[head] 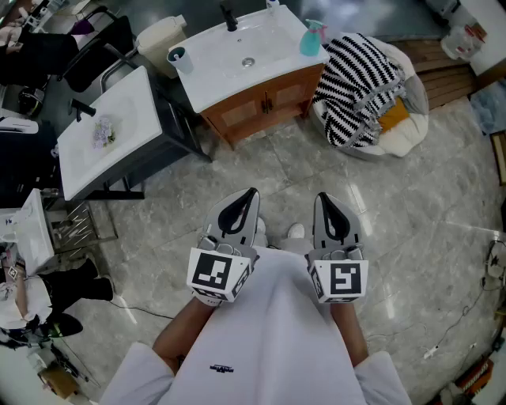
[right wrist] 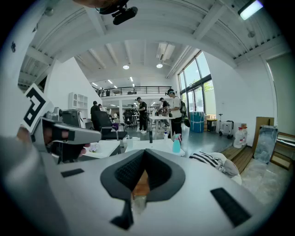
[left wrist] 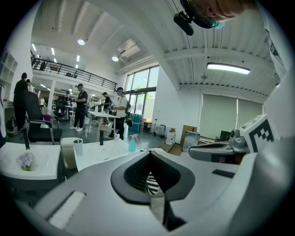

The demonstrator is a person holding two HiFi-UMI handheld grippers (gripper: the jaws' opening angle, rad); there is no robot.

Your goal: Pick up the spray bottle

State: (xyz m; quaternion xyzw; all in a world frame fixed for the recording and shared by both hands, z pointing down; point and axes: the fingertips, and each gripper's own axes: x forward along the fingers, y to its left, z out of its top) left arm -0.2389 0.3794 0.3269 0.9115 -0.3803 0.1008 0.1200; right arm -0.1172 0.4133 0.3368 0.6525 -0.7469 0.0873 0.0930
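The teal spray bottle [head: 311, 38] stands upright at the right end of a white sink counter [head: 213, 67] on a wooden cabinet, far ahead of both grippers. It also shows small in the left gripper view as the spray bottle [left wrist: 132, 144], and in the right gripper view as the spray bottle [right wrist: 176, 144]. My left gripper [head: 250, 192] and right gripper [head: 323, 197] are held side by side close to the person's body, over the stone floor. Both point toward the counter. Each has its jaws shut, with nothing between them.
A beanbag with a black-and-white striped cloth [head: 360, 83] lies right of the cabinet. On the counter are a cup [head: 178, 57] and a black faucet [head: 229, 16]. A second white sink unit [head: 103, 134] stands at the left. Several people stand far back in the hall.
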